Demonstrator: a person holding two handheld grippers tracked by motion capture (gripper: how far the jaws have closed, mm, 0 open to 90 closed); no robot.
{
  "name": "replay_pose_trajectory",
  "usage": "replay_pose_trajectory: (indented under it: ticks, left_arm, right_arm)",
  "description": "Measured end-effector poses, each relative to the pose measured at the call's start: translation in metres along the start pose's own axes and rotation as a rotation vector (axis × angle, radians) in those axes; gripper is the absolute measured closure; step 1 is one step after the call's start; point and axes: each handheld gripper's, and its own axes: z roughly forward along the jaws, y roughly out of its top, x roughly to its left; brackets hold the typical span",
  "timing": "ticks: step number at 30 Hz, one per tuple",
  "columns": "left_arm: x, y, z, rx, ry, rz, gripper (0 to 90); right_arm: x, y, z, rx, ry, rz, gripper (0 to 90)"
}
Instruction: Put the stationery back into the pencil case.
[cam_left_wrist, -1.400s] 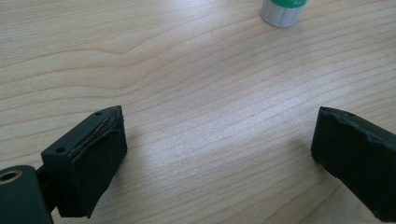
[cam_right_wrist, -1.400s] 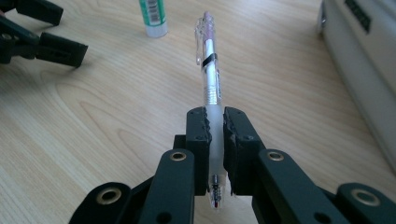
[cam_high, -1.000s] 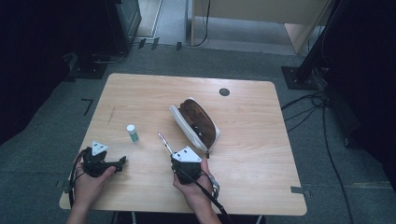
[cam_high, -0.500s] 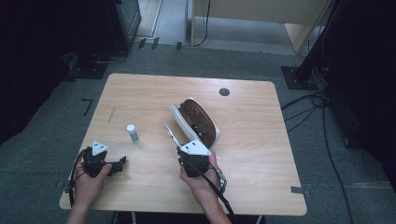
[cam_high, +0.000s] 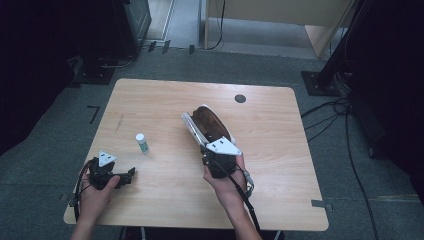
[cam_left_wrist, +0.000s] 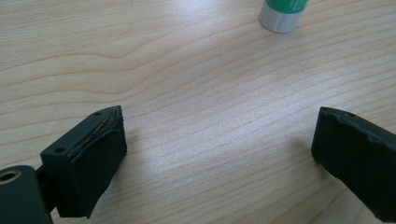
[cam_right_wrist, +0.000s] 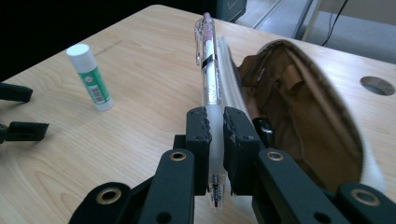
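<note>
My right gripper (cam_right_wrist: 215, 128) is shut on the lower barrel of a clear pen (cam_right_wrist: 208, 70) with a pink top. The pen points forward along the left rim of an open pencil case (cam_right_wrist: 299, 112), white outside and brown inside. From above, the right gripper (cam_high: 207, 149) sits at the near end of the pencil case (cam_high: 210, 122) in mid-table. The left gripper (cam_high: 131, 176) rests low at the near left, open; its jaws (cam_left_wrist: 217, 140) stand wide apart over bare wood. A green-and-white glue stick (cam_high: 142, 143) stands upright between the two grippers, just beyond the left one.
A round cable hole (cam_high: 240, 98) lies in the tabletop (cam_high: 280, 145) behind the case. Dark stands and cables ring the table on the floor. The glue stick's base (cam_left_wrist: 282, 14) is just ahead of the left jaws.
My right gripper has carried the pen forward and to the right, up to the near end of the pencil case. The left gripper has stayed put.
</note>
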Motion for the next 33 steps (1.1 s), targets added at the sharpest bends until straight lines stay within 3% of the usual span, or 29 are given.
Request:
replay_pose_trajectory:
  ticks: [11,19,33]
  left_arm:
    - [0.0,0.0,0.0,0.0,-0.002,0.003,3.2]
    - [0.0,0.0,0.0,-0.002,-0.002,0.003,3.2]
    - [0.0,0.0,0.0,-0.003,-0.005,0.003,3.2]
  right_arm:
    - [-0.021,0.011,0.0,-0.008,-0.024,-0.008,81.4]
    - [-0.038,0.012,0.01,0.0,-0.035,0.001,81.4]
    - [-0.06,-0.001,0.042,0.084,-0.01,0.04,81.4]
